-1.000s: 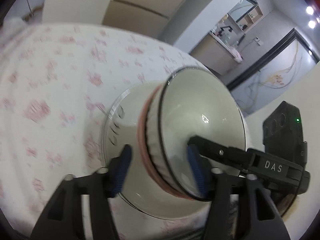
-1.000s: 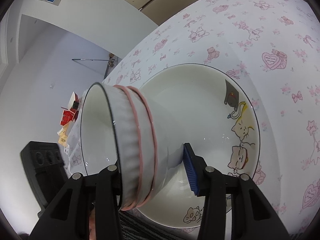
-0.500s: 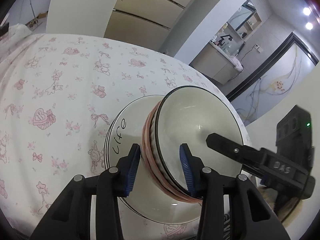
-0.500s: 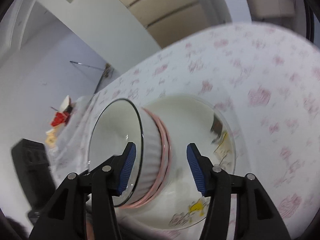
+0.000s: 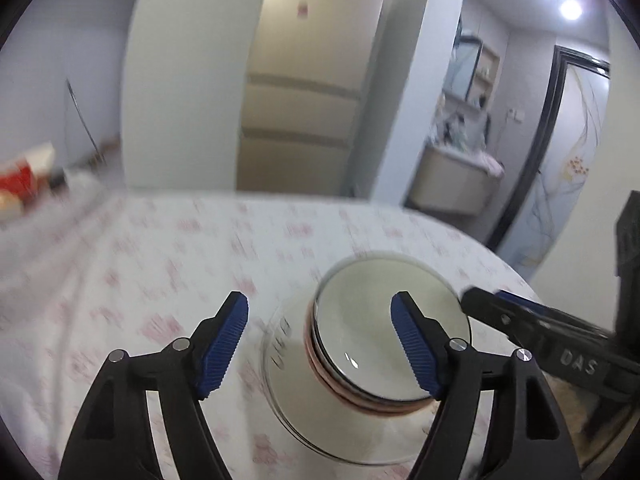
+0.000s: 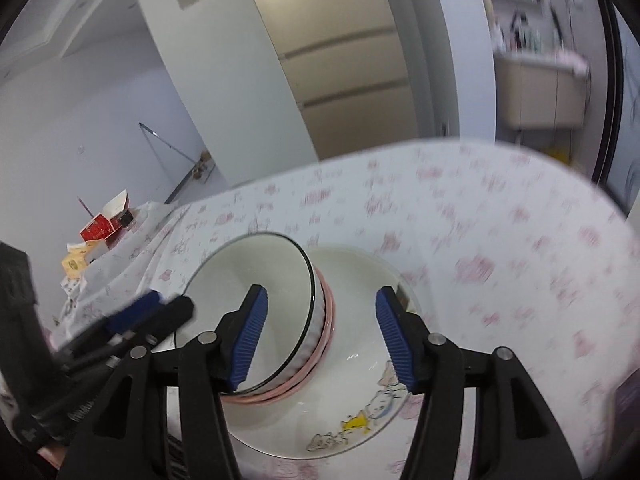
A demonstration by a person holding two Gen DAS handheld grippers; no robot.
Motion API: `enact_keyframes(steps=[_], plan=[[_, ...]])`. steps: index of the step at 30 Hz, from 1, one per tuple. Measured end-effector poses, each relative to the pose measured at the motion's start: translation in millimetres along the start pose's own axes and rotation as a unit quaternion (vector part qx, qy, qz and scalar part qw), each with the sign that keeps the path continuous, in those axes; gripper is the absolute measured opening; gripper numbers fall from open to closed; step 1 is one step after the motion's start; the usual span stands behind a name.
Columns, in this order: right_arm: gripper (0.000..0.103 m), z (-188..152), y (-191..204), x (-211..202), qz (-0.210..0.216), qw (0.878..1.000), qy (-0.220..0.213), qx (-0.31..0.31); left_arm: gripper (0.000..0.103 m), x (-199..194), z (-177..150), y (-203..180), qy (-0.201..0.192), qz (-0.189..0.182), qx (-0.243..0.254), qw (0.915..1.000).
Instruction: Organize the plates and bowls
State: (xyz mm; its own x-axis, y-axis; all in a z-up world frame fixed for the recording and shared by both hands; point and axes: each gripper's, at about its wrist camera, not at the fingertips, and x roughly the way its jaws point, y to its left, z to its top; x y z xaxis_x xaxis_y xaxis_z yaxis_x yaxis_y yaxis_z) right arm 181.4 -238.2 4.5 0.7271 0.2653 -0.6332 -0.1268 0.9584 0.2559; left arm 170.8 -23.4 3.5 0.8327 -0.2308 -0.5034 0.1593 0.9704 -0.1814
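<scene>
The bowl (image 6: 260,304), white with pink bands under a dark rim, sits tilted in the plate (image 6: 360,408), which lies on the tabletop (image 6: 500,240) under a pink-print cloth. Cartoon cats mark the plate at 5 o'clock in the right view. The left gripper (image 5: 320,344) and right gripper (image 6: 318,336) hang above the dishes, jaws open and just widened, pads clear of the bowl. Each gripper shows in the other's view, at 3 and at 9 o'clock. A red box (image 6: 98,228) lies at 10 o'clock.
</scene>
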Motion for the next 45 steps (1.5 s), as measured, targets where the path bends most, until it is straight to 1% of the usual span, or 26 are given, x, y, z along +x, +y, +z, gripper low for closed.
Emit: enact_keyframes(steps=[2, 4, 5, 6, 7, 8, 10, 11, 13, 14, 17, 21, 23, 25, 28, 30, 34, 37, 45], plan=[[0.067, -2.2, 4.7, -13.7, -0.009, 0.999, -0.03, -0.023, 0.086, -17.5, 0.2, -5.1, -0.043, 0.006, 0.016, 0.9989], [0.071, -5.0, 9.3, -26.4, -0.016, 0.997, -0.061, -0.046, 0.088, -36.4, 0.2, -8.2, -0.087, 0.006, 0.029, 0.9958], [0.073, -7.2, 10.5, -32.7, -0.021, 0.995, -0.079, -0.055, 0.088, -44.1, -0.6, -10.3, -0.103, 0.012, 0.039, 0.9938], [0.076, -8.5, 11.4, -37.4, -0.024, 0.994, -0.092, -0.06, 0.091, -51.7, -1.3, -12.7, -0.119, 0.021, 0.05, 0.9914], [0.081, -10.2, 11.8, -42.9, -0.024, 0.992, -0.108, -0.063, 0.097, -58.7, -1.9, -12.9, -0.135, 0.026, 0.061, 0.9887], [0.084, -12.0, 11.9, -48.5, -0.022, 0.99, -0.125, -0.063, 0.102, -64.9, -3.5, -14.1, -0.149, 0.028, 0.072, 0.9858], [0.092, -15.5, 10.8, -58.5, -0.018, 0.986, -0.156, -0.059, 0.103, -77.4, -9.2, -16.7, -0.182, 0.037, 0.09, 0.9785], [0.094, -17.7, 9.6, -63.4, -0.015, 0.983, -0.173, -0.056, 0.103, -80.3, -11.5, -17.0, -0.191, 0.041, 0.095, 0.9761], [0.099, -21.0, 8.5, -69.6, -0.011, 0.979, -0.197, -0.054, 0.103, -85.8, -17.7, -17.2, -0.212, 0.07, 0.1, 0.9698], [0.101, -22.8, 8.8, -72.0, -0.01, 0.977, -0.206, -0.056, 0.103, -86.9, -18.5, -16.0, -0.214, 0.072, 0.1, 0.969], [0.101, -27.8, 13.5, -75.9, -0.014, 0.972, -0.223, -0.07, 0.103, -81.6, -24.6, -8.9, -0.21, 0.057, 0.092, 0.9718], [0.103, -37.7, 17.0, -70.4, -0.026, 0.962, -0.259, -0.083, 0.103, -73.4, -34.1, -2.9, -0.208, 0.038, 0.081, 0.9741], [0.103, -41.3, 16.7, -60.6, -0.044, 0.961, -0.258, -0.086, 0.103, -67.1, -38.8, -0.2, -0.2, 0.033, 0.082, 0.9758], [0.103, -43.9, 15.6, -52.0, -0.045, 0.964, -0.249, -0.085, 0.103, -56.1, -43.5, -0.7, -0.181, 0.03, 0.092, 0.9786], [0.103, -53.5, 16.8, -50.3, -0.057, 0.96, -0.259, -0.09, 0.103, -50.0, -53.3, -5.1, -0.167, 0.032, 0.099, 0.9805], [0.103, -60.6, 21.2, -52.4, -0.068, 0.956, -0.267, -0.104, 0.103, -49.6, -57.3, -12.4, -0.165, 0.036, 0.114, 0.9791], [0.103, -67.1, 29.3, -59.2, -0.065, 0.948, -0.286, -0.124, 0.103, -54.8, -65.0, -19.3, -0.182, 0.042, 0.131, 0.9736], [0.103, -67.4, 28.2, -58.6, -0.067, 0.949, -0.284, -0.119, 0.103, -57.1, -65.9, -18.3, -0.188, 0.047, 0.127, 0.9729], [0.103, -66.3, 14.7, -61.9, -0.059, 0.952, -0.286, -0.087, 0.103, -54.9, -63.0, -3.4, -0.184, 0.054, 0.099, 0.9764]])
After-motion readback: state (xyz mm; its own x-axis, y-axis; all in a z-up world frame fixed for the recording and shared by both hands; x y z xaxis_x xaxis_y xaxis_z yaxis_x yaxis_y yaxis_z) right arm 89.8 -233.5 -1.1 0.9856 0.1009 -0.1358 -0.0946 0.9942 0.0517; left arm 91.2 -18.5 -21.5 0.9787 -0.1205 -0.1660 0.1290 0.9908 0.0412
